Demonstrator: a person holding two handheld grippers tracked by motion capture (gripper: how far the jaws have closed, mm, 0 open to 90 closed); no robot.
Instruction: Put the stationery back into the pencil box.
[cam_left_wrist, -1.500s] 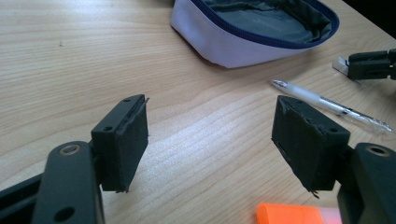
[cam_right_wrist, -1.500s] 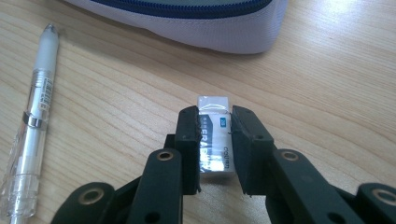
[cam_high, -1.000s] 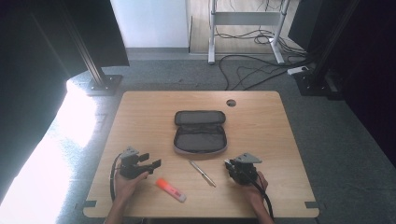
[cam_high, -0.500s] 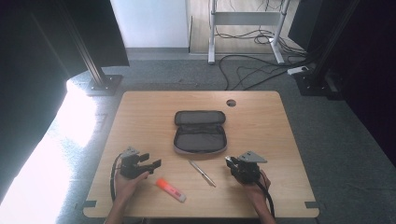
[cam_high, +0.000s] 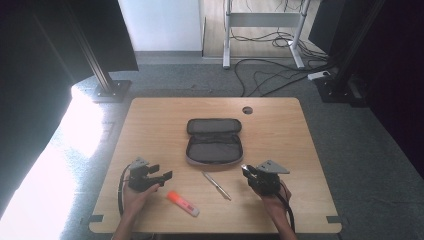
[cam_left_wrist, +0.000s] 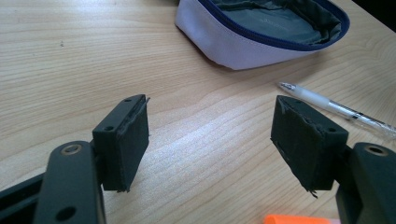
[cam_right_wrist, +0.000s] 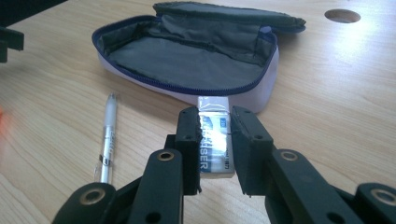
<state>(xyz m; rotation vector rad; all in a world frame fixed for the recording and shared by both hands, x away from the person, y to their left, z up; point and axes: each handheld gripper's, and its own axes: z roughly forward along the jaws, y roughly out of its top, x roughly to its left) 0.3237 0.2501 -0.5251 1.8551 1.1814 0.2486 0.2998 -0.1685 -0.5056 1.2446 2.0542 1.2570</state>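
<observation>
My right gripper is shut on a white eraser with blue print, held low over the table just in front of the open pencil case. In the high view the right gripper sits at the front right, close to the case. A clear pen lies between the two grippers. My left gripper rests at the front left, open, with nothing between its pads. An orange highlighter lies just right of it.
The wooden table has a round cable hole at the back right. Black frame legs and loose cables stand on the floor beyond the far edge. In the left gripper view the pen and the case lie ahead.
The right gripper has risen a little with the eraser between its jaws. The left gripper has stayed where it was.
</observation>
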